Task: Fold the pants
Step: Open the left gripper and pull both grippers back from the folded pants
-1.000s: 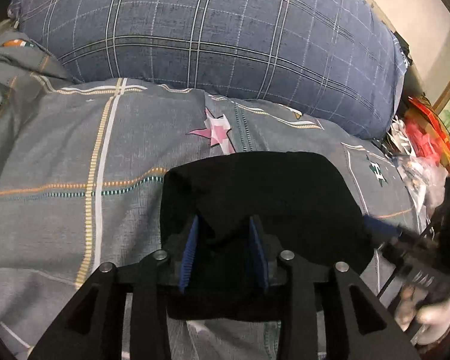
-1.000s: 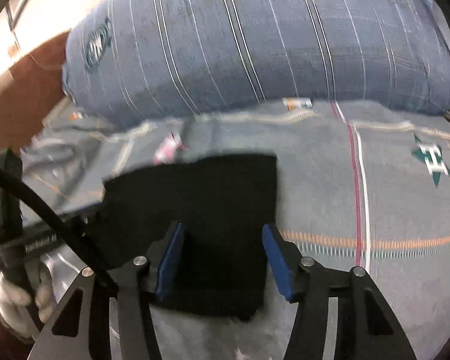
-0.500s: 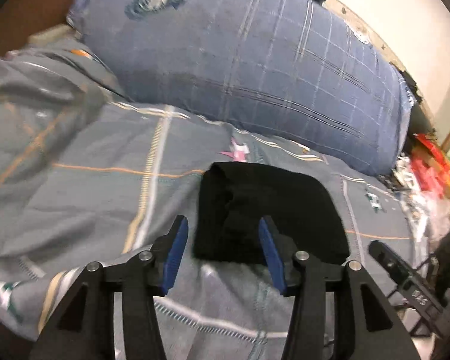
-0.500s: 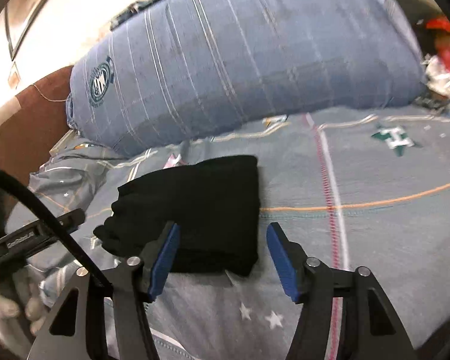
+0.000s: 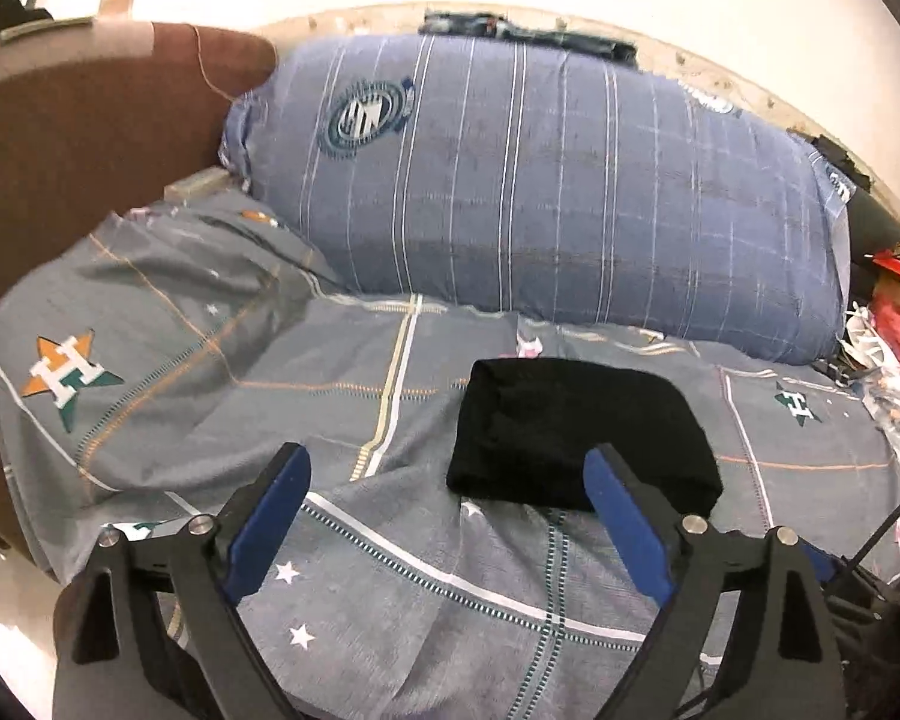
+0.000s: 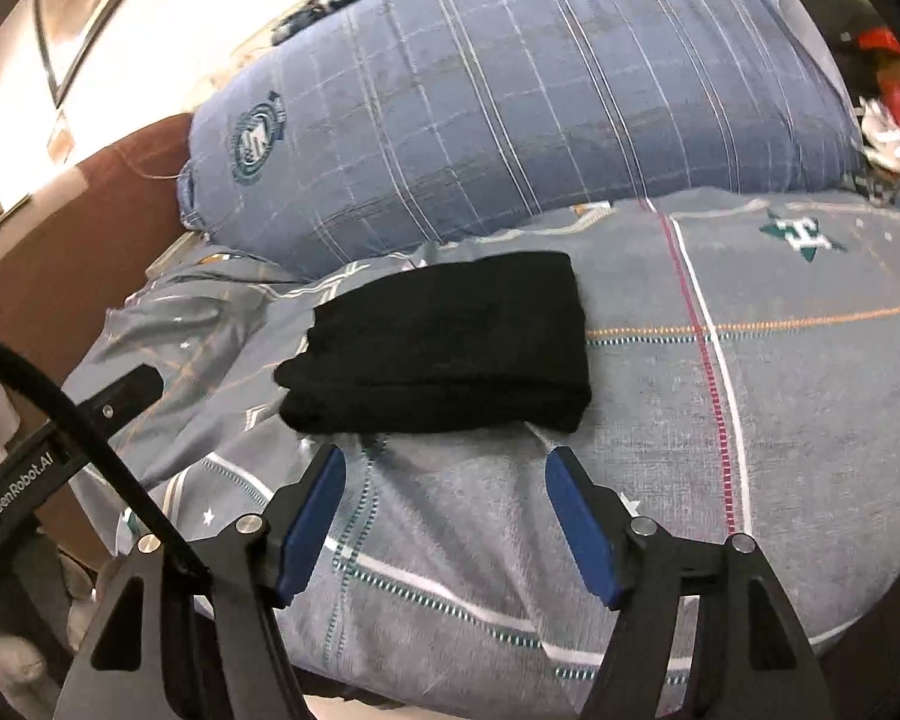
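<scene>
The black pants (image 5: 576, 429) (image 6: 444, 342) lie folded into a compact rectangle on the grey patterned bedsheet (image 5: 354, 420) (image 6: 750, 420). My left gripper (image 5: 444, 480) hangs back from them near the bed's front, its jaws opening wide, with only sheet between the blue pads (image 5: 627, 534). My right gripper (image 6: 444, 486) is also pulled back just short of the pants' near edge, its jaws opening, nothing between them. Neither gripper touches the pants.
A large blue plaid pillow (image 5: 540, 180) (image 6: 510, 96) lies behind the pants. A brown headboard (image 5: 84, 120) stands at the left. Red and white clutter (image 5: 894, 324) sits at the right of the bed. The left gripper's body (image 6: 60, 438) and a black cable show in the right wrist view.
Both grippers have let go of the pants and drawn back toward the bed's front edge. Their jaws have spread, the left far more. The folded pants stay on the sheet.
</scene>
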`<state>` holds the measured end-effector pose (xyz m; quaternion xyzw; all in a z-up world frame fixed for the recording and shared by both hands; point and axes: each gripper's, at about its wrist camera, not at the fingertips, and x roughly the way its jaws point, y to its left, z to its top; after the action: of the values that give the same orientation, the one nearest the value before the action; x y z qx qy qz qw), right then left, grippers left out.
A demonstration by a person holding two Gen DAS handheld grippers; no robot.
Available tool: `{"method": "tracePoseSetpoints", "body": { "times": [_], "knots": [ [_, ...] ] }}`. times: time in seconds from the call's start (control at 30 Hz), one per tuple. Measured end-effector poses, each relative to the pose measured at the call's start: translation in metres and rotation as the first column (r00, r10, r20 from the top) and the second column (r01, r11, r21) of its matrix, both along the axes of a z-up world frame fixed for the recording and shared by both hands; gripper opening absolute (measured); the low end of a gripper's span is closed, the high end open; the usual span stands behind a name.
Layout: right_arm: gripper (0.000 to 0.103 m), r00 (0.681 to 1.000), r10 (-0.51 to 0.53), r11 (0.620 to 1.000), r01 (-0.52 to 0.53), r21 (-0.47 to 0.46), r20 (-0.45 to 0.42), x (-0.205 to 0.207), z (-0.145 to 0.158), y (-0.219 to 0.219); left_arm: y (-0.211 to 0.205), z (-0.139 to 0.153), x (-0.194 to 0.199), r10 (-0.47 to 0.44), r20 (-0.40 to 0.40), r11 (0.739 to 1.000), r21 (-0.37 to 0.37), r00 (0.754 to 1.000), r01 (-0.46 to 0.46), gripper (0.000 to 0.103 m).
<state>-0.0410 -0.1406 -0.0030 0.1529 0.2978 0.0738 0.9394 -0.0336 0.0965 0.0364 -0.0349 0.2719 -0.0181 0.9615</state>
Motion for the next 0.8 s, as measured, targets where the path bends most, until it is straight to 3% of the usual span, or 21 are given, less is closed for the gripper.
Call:
{"method": "tracePoseSetpoints", "body": {
  "times": [0.27, 0.8],
  "knots": [
    [0.076, 0.999, -0.036, 0.999, 0.036, -0.006, -0.009, -0.01, 0.002, -0.004, -0.012, -0.002, -0.008, -0.038, -0.038, 0.999, 0.03, 0.999, 0.039, 0.093],
    [0.078, 0.995, -0.033, 0.999, 0.035, 0.019, -0.093, 0.008, -0.024, -0.012, -0.021, -0.043, 0.015, -0.071, -0.206, 0.997, 0.028, 0.976, 0.078, 0.093]
  ]
}}
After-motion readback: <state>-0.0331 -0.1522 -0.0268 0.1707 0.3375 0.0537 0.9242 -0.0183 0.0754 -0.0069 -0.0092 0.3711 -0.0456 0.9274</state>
